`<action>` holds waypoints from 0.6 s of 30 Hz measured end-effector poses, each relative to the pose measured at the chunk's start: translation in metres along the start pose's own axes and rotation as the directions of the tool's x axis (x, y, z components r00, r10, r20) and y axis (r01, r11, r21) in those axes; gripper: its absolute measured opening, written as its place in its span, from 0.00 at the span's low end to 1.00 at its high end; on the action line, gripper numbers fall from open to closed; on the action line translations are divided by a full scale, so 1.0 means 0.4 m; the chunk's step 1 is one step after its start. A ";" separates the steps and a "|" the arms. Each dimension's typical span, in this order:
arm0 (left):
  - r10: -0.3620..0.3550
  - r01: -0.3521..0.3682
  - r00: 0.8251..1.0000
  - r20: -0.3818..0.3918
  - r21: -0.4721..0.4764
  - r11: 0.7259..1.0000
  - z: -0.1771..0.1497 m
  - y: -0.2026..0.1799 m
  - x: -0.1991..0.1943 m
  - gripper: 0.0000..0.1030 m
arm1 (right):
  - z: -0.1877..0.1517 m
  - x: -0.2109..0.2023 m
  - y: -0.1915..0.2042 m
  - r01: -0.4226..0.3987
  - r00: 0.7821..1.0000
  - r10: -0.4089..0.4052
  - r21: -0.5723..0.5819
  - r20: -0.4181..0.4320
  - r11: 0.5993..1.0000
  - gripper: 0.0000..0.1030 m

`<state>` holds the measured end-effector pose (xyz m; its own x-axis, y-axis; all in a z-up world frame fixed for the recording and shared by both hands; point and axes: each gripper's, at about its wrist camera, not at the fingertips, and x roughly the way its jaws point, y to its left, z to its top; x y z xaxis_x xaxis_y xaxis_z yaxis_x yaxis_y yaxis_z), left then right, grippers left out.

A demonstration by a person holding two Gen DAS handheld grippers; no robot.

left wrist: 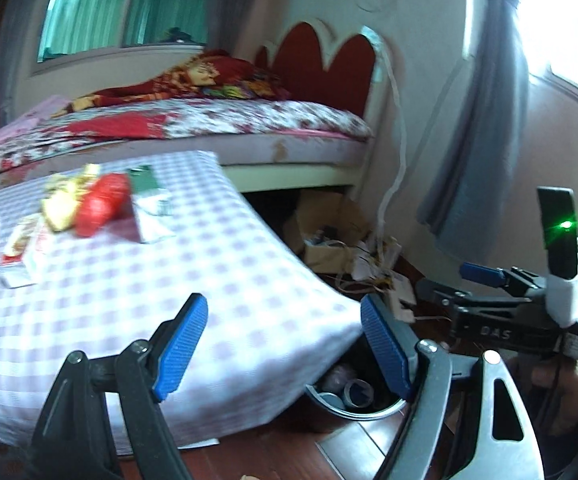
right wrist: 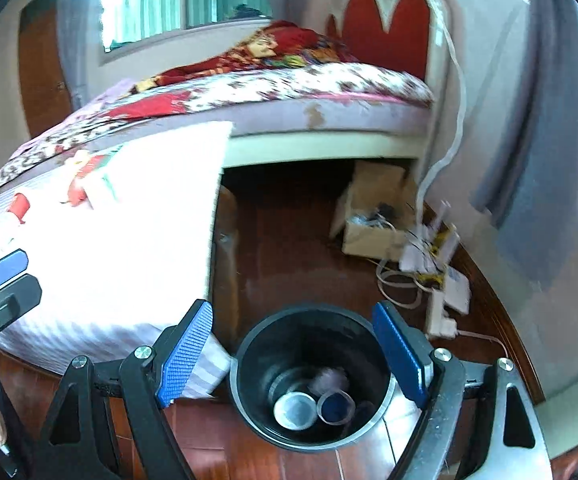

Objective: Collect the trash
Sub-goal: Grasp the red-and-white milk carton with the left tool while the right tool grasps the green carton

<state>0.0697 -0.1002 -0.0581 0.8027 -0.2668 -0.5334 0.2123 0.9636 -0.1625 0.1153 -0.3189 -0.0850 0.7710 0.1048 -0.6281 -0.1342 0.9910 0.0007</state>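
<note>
both grippers' jaws gape empty; right gripper (left wrist: 485,276) body reads "das"

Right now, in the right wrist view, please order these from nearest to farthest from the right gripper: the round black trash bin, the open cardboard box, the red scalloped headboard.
1. Black trash bin, directly below the right gripper.
2. Cardboard box, on the floor under the bed.
3. Red headboard, by the far wall.

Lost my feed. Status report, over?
Left gripper and right gripper open, empty. Trash waiting on checked table. Bin on floor, partly filled. Nothing blocking.
</note>
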 end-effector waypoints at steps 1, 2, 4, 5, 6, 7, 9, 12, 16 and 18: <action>0.019 -0.019 1.000 0.007 -0.013 1.000 0.003 0.024 -0.007 0.77 | 0.010 0.002 0.022 -0.011 1.000 0.011 -0.012 0.008 1.000 0.82; 0.034 -0.034 0.999 0.013 -0.024 0.999 0.005 0.045 -0.013 0.77 | 0.021 0.004 0.045 -0.023 1.000 0.024 -0.024 0.012 0.999 0.82; 0.065 -0.064 0.998 0.024 -0.043 0.997 0.010 0.083 -0.024 0.77 | 0.037 0.009 0.088 -0.043 0.999 0.044 -0.044 0.018 0.998 0.82; 0.083 -0.081 0.996 0.029 -0.053 0.995 0.011 0.107 -0.030 0.77 | 0.046 0.012 0.111 -0.053 0.998 0.055 -0.053 0.022 0.997 0.82; 0.104 -0.102 0.994 0.033 -0.064 0.993 0.013 0.131 -0.036 0.77 | 0.054 0.014 0.131 -0.064 0.997 0.066 -0.060 0.027 0.996 0.82; 0.125 -0.122 0.992 0.036 -0.076 0.990 0.015 0.155 -0.041 0.77 | 0.064 0.018 0.151 -0.075 0.997 0.077 -0.066 0.031 0.995 0.82; 0.161 -0.156 0.986 0.040 -0.096 0.983 0.019 0.196 -0.051 0.77 | 0.089 0.033 0.192 -0.090 0.995 0.093 -0.072 0.034 0.993 0.82; 0.220 -0.213 0.975 0.043 -0.126 0.969 0.027 0.267 -0.063 0.77 | 0.125 0.061 0.263 -0.124 0.991 0.127 -0.075 0.035 0.989 0.82; 0.303 -0.295 0.952 0.029 -0.159 0.942 0.028 0.362 -0.072 0.78 | 0.158 0.103 0.354 -0.171 0.984 0.175 -0.094 0.034 0.981 0.82; 0.340 -0.332 0.941 0.012 -0.178 0.926 0.030 0.414 -0.068 0.78 | 0.171 0.131 0.394 -0.199 0.979 0.202 -0.099 0.025 0.975 0.82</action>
<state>0.0897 0.0667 -0.0603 0.8336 0.0765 -0.5471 -0.1695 0.9780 -0.1215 0.1770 -0.1517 -0.0647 0.7435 0.3050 -0.5951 -0.3456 0.9371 0.0486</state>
